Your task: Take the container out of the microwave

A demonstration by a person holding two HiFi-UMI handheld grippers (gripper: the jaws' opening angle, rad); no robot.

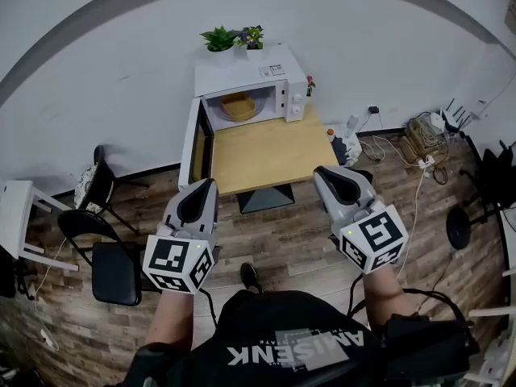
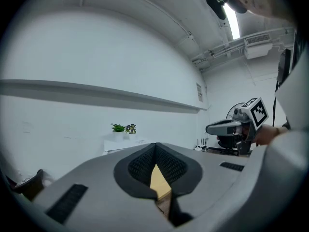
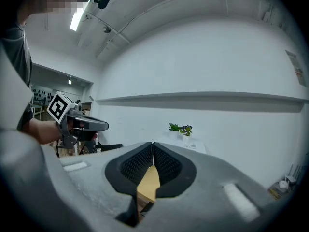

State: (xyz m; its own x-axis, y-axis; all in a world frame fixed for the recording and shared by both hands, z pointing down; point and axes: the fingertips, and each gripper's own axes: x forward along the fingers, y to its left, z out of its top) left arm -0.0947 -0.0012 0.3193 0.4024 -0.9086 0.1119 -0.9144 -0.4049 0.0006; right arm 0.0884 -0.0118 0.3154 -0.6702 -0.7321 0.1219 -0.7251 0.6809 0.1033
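Observation:
A white microwave (image 1: 251, 77) stands at the far end of a wooden table (image 1: 266, 158), its door (image 1: 196, 145) swung open to the left. Inside it sits a tan container (image 1: 239, 106). My left gripper (image 1: 207, 184) and right gripper (image 1: 323, 171) hover side by side short of the table's near edge, well away from the microwave. Both point at it, nearly level. The left gripper's (image 2: 155, 146) jaws meet at the tips with nothing between them. The right gripper's (image 3: 152, 144) jaws are likewise shut and hold nothing.
Two potted plants (image 1: 234, 37) stand on the microwave. Black chairs (image 1: 109, 256) and a white side table (image 1: 14, 208) are at the left. Cables and a power strip (image 1: 419, 139) lie on the wooden floor at the right, near a round stand base (image 1: 459, 226).

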